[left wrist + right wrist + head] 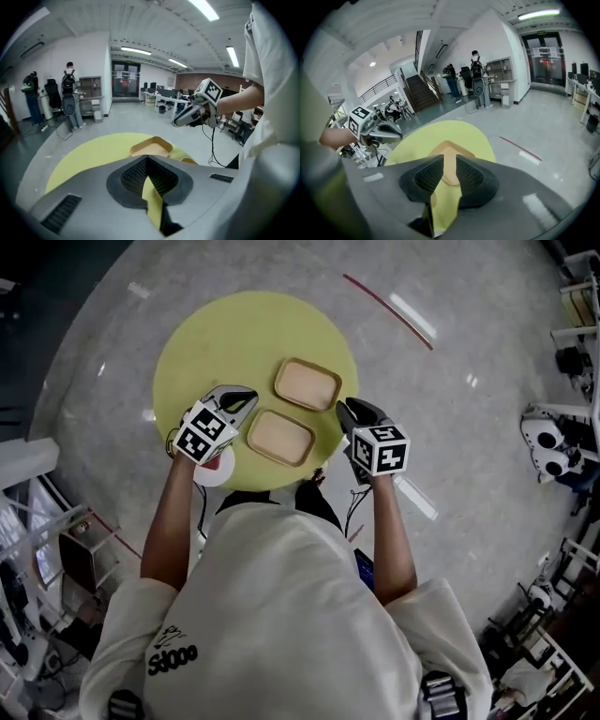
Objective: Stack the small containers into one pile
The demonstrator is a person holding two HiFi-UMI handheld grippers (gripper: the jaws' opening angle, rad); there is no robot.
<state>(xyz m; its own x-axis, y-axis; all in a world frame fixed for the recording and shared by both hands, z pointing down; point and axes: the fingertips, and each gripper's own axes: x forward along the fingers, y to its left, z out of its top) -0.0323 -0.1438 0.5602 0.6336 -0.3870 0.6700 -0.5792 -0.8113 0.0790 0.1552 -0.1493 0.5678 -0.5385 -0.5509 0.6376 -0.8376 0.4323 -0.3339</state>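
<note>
1. Round yellow table [206, 343]: carries both containers, just beside each other and unstacked.
2. Shallow tan rectangular trays, far tray [307, 383] and near tray [280, 437]: stacking looks not yet begun.
3. Left gripper [242, 401]: jaws closed, empty. Right gripper [345, 410]: jaws narrowly apart, empty. Next, one gripper likely needs to grip a tray rim.

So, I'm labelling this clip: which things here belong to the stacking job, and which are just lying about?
Job:
far container
near container
left tool
right tool
yellow table

Lying about:
white-and-red disc
red floor line
white machines
</note>
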